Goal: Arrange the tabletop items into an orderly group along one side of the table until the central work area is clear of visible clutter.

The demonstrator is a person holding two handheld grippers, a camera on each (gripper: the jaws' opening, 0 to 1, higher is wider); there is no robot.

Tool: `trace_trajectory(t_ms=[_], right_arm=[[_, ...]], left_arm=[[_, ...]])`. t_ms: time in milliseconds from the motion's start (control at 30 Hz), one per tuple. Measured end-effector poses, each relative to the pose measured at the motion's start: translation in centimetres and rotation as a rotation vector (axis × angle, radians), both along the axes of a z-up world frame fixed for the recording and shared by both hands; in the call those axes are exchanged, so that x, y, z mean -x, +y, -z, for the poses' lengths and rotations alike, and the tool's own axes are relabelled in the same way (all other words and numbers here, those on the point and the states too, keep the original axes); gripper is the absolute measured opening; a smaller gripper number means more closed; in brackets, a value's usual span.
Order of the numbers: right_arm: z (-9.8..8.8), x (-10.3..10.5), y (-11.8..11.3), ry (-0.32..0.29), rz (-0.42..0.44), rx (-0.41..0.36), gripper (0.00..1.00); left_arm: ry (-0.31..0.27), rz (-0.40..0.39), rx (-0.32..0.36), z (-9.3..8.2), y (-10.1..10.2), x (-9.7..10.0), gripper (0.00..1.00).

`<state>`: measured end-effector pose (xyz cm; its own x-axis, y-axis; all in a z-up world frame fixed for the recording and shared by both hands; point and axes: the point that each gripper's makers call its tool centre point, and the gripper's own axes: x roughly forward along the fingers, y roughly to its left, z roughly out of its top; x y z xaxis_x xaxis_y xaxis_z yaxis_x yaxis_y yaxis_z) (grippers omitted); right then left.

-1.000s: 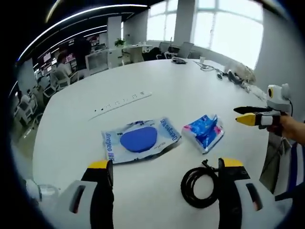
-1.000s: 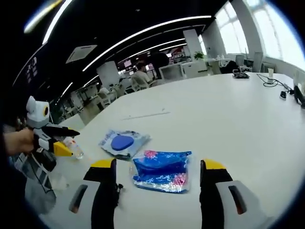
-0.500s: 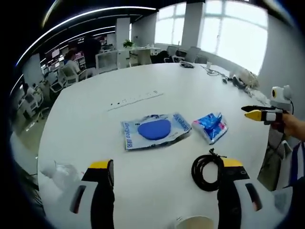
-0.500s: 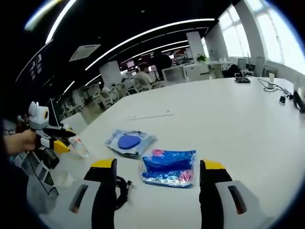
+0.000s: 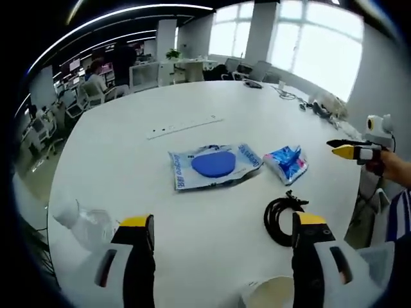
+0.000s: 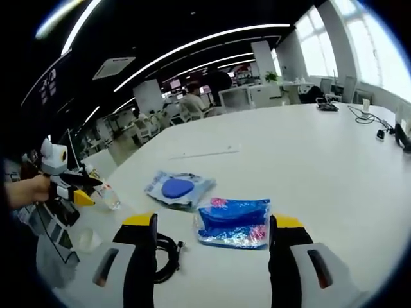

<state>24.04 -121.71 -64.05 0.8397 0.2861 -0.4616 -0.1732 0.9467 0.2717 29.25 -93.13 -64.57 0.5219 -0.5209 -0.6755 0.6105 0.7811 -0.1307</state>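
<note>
A clear packet with a blue disc (image 5: 215,165) lies mid-table, with a crumpled blue snack bag (image 5: 287,163) to its right and a coiled black cable (image 5: 280,218) nearer me. My left gripper (image 5: 221,260) hangs open above the near table edge, holding nothing. My right gripper (image 5: 347,151) hovers at the table's right side. In the right gripper view, the right gripper (image 6: 212,256) stands open just short of the snack bag (image 6: 232,221). The packet (image 6: 178,188) lies beyond it, the cable (image 6: 166,256) by the left jaw, and the left gripper (image 6: 72,187) at far left.
A crushed clear plastic bottle (image 5: 87,221) lies near the left edge, and a white cup (image 5: 273,295) sits at the near edge. A white power strip (image 5: 183,126) is set into the table (image 5: 212,102) farther back. Cables and small items sit at the far end. Office desks and people lie beyond.
The left gripper view has drawn back from the items, bringing the bottle and cup into view. The right gripper view shifted a little, showing more of the cable. No item moved.
</note>
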Motion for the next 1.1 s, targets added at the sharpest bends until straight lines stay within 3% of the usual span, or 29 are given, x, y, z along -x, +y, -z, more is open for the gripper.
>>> trace_trajectory(t_ms=[133, 267, 533, 667, 733, 767, 1033, 1100], right_arm=[[0.2, -0.2, 0.0, 0.003, 0.014, 0.020, 0.97], [0.4, 0.2, 0.0, 0.024, 0.007, 0.022, 1.00], [1.0, -0.2, 0.1, 0.045, -0.015, 0.013, 1.00], [0.5, -1.0, 1.0, 0.033, -0.044, 0.015, 0.94], [0.4, -1.7, 1.3, 0.028, -0.052, 0.014, 0.91], [0.2, -2.1, 2.0, 0.020, -0.061, 0.011, 0.88], [0.0, -5.1, 5.8, 0.006, -0.143, 0.006, 0.82], [0.3, -5.8, 6.5, -0.001, -0.167, 0.014, 0.78]], left_arm=[[0.016, 0.000, 0.005, 0.4, 0.0, 0.1, 0.84], [0.024, 0.003, 0.000, 1.0, 0.1, 0.1, 0.84], [0.042, 0.004, -0.023, 2.1, 0.0, -0.8, 0.85], [0.039, -0.009, -0.026, 2.1, -0.2, -1.9, 0.83], [0.032, -0.006, -0.076, 2.6, 0.0, -2.7, 0.82], [0.017, 0.008, -0.123, 3.0, 0.1, -3.2, 0.82], [0.033, -0.056, -0.081, 3.3, -1.5, -5.5, 0.74], [0.066, -0.048, -0.135, 4.3, -1.2, -5.5, 0.73]])
